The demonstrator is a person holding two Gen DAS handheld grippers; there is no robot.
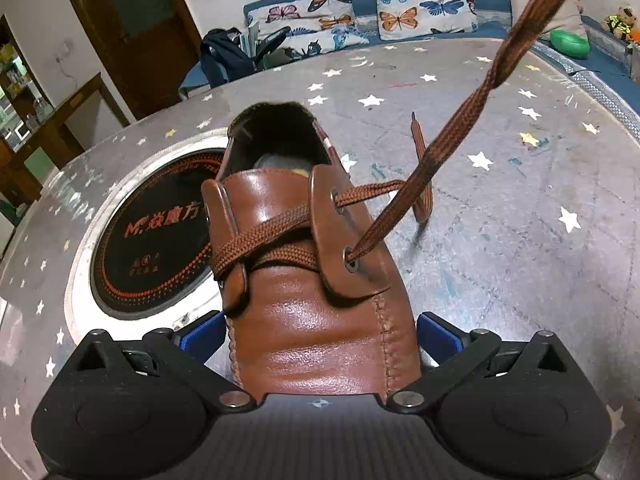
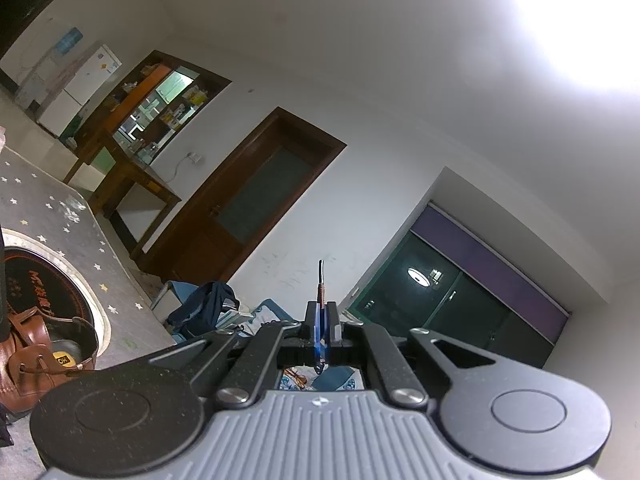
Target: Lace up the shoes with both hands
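shoe (image 1: 320, 320) toe clamped between left hand-held gripper (image 1: 320, 332) fingers; lace (image 2: 321, 292) tip pinched in right hand-held gripper (image 2: 321, 320)

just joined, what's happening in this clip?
Someone is lacing a brown leather shoe on a star-patterned table. The left gripper clamps the shoe's toe. The right gripper, shut on the lace's tip, holds that lace taut up out of an eyelet.
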